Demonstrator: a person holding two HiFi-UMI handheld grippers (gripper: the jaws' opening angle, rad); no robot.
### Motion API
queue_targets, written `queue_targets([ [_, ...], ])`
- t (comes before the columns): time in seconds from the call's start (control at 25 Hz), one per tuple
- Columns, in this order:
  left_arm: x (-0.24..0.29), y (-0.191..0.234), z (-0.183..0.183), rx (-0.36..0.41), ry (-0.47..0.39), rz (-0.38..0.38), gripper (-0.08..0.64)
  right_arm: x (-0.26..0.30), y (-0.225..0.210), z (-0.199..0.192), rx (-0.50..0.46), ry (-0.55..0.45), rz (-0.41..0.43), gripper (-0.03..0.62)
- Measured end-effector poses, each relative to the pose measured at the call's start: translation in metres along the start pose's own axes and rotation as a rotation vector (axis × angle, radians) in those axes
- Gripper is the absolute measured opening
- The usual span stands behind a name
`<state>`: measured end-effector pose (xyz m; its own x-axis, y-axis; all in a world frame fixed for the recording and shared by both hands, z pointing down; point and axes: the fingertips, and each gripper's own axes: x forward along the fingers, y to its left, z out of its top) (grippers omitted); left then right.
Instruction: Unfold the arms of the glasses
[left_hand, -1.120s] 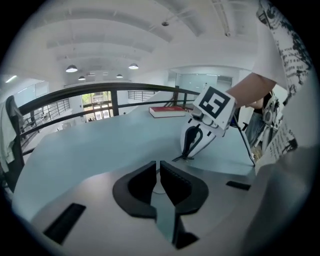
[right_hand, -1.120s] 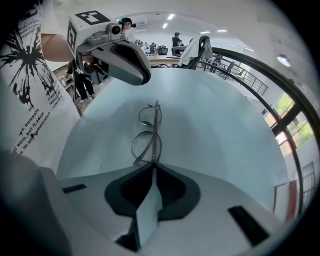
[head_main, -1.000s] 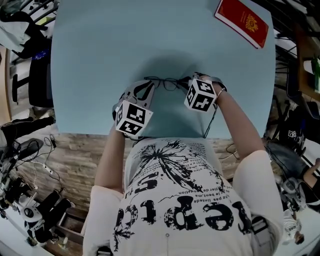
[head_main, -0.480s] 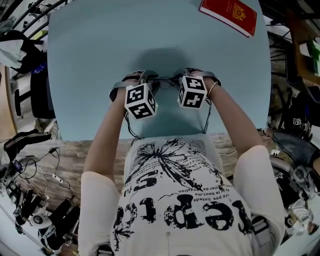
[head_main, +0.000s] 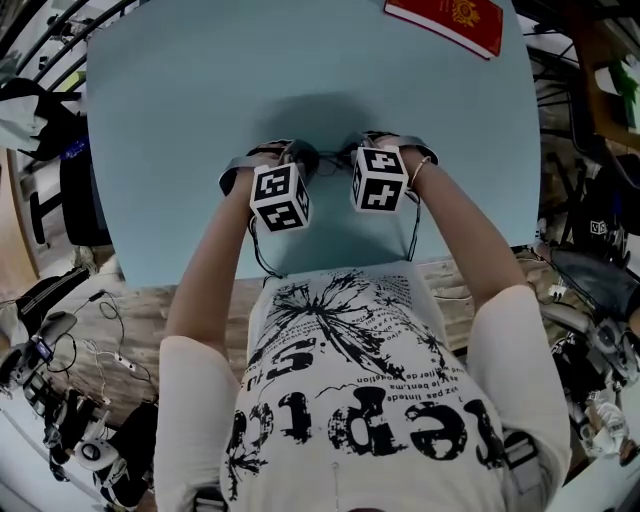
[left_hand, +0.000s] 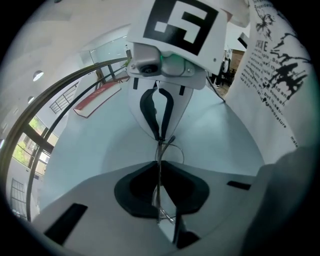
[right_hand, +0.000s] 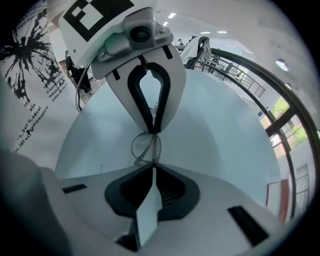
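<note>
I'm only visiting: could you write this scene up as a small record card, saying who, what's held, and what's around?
Who: a person with a hand-held gripper in each hand
Left gripper: shut on the glasses
Right gripper: shut on the glasses too
Glasses: thin wire frame, pinched between both grippers
Surface: light blue table
Also there: red book at the table's far edge

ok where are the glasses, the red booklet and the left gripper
glasses (right_hand: 144, 149), right gripper view, on a lens
red booklet (head_main: 445, 20), head view, on its cover
left gripper (left_hand: 159, 165), left gripper view, between its closed fingertips
</note>
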<state>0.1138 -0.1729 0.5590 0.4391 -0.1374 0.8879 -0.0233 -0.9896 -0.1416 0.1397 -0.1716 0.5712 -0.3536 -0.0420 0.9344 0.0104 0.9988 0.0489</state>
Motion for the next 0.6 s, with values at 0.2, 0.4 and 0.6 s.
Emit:
queue_targets([
  [0.2, -0.005, -0.003, 0.003, -0.025, -0.056, -0.02, 0.034, -0.001, 0.003, -0.001, 0.008, 0.006, 0.015, 0.034],
  [0.4, -0.012, 0.0, 0.006, -0.085, -0.122, -0.024, 0.034, 0.001, 0.003, -0.006, 0.007, 0.026, 0.023, 0.034],
  [0.6, -0.026, 0.0, 0.007, -0.101, -0.176, -0.013, 0.034, 0.001, 0.004, -0.007, 0.002, 0.042, 0.017, 0.034],
])
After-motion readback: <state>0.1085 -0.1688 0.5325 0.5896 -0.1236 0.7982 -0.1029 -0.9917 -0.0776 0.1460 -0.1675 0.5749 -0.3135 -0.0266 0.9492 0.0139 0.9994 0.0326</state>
